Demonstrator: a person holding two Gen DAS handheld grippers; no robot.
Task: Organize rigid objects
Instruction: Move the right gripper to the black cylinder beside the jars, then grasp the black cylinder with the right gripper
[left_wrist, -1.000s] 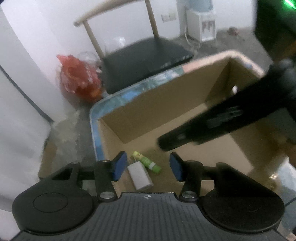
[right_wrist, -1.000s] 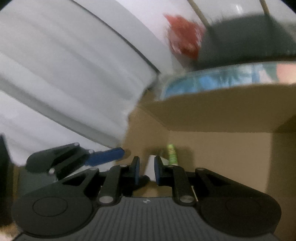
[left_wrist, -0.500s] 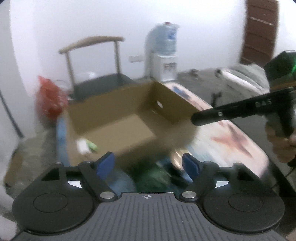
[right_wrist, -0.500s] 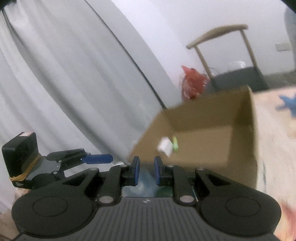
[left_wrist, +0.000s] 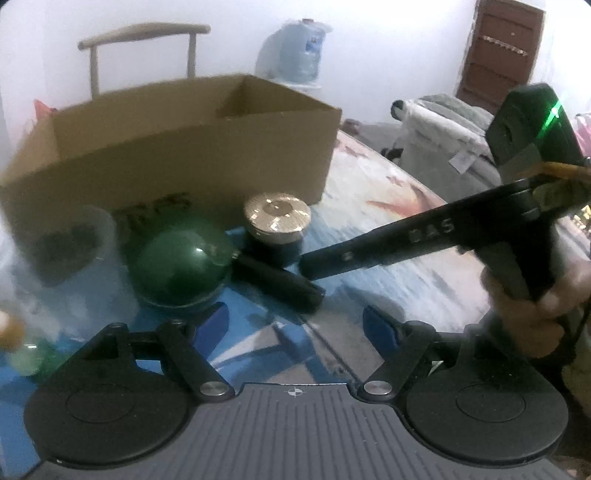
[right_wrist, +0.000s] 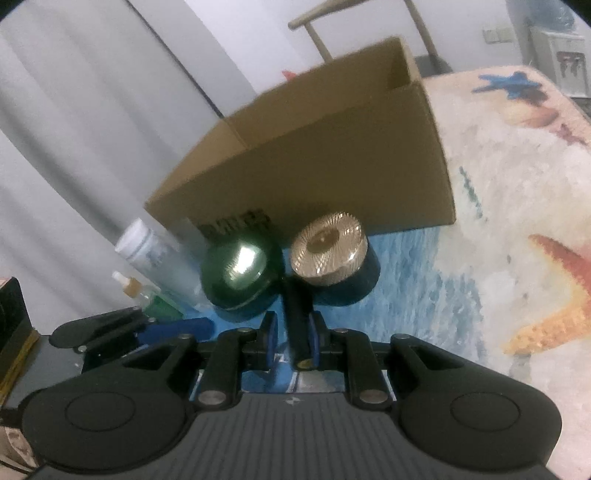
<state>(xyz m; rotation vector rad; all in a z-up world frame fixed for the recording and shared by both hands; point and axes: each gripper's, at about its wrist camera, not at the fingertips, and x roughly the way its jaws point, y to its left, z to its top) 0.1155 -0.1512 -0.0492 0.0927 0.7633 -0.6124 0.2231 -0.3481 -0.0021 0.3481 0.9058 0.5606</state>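
Note:
A cardboard box (left_wrist: 177, 147) stands on the table; it also shows in the right wrist view (right_wrist: 332, 155). In front of it sit a dark green round jar (left_wrist: 181, 262) (right_wrist: 240, 273), a gold-lidded dark jar (left_wrist: 277, 221) (right_wrist: 332, 258) and a black cylinder (left_wrist: 277, 282) lying flat. My right gripper (right_wrist: 291, 341) has its jaws narrowly apart around the near end of the black cylinder (right_wrist: 297, 321); whether the pads press it is unclear. My left gripper (left_wrist: 295, 326) is open and empty, just in front of these objects.
A white bottle (right_wrist: 147, 251) and a small green dropper bottle (right_wrist: 147, 299) stand left of the green jar. The tablecloth (right_wrist: 517, 221) has a sea and starfish print. A chair (left_wrist: 140, 44) and a water dispenser (left_wrist: 295, 51) stand behind the table.
Both grippers pulled back out of the box and dropped low in front of it. The right gripper let go of the white item in the box and now straddles the black cylinder.

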